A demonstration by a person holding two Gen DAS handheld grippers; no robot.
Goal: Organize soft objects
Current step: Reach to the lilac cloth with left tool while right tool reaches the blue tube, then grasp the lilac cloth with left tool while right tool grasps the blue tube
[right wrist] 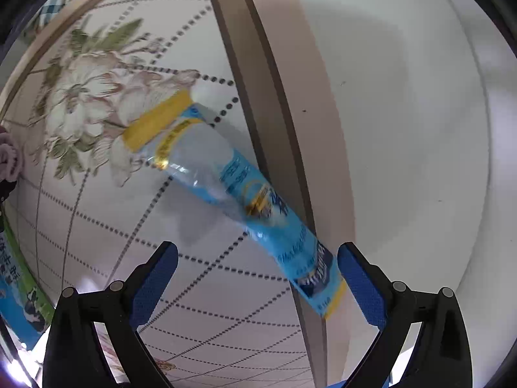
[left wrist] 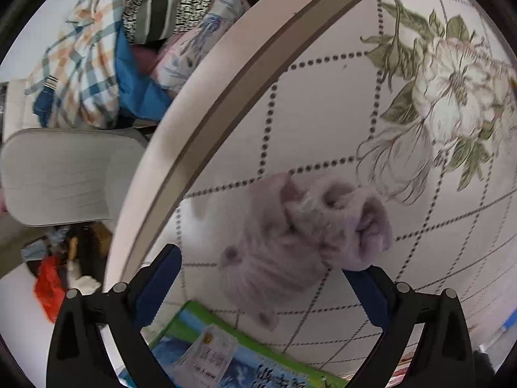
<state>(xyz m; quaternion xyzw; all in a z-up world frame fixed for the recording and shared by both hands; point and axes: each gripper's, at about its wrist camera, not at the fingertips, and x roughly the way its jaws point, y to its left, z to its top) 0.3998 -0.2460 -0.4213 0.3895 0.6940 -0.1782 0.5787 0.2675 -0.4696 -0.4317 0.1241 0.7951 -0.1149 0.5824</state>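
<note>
Left gripper (left wrist: 261,274): spread wide above pale purple plush toy (left wrist: 303,236)
Right gripper (right wrist: 258,274): spread, blue-yellow snack packet (right wrist: 232,187) between fingers, unpinched

your lilac plush toy (left wrist: 303,236) lies on a cream counter (left wrist: 323,113) with dotted diamonds and a flower. your packet (right wrist: 232,187) is blue and yellow.

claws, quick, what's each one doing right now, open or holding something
Left claw: open, fuzzy pink toy between the jaws, not gripped.
Right claw: open, blue and yellow packet lying ahead, not gripped.
</note>
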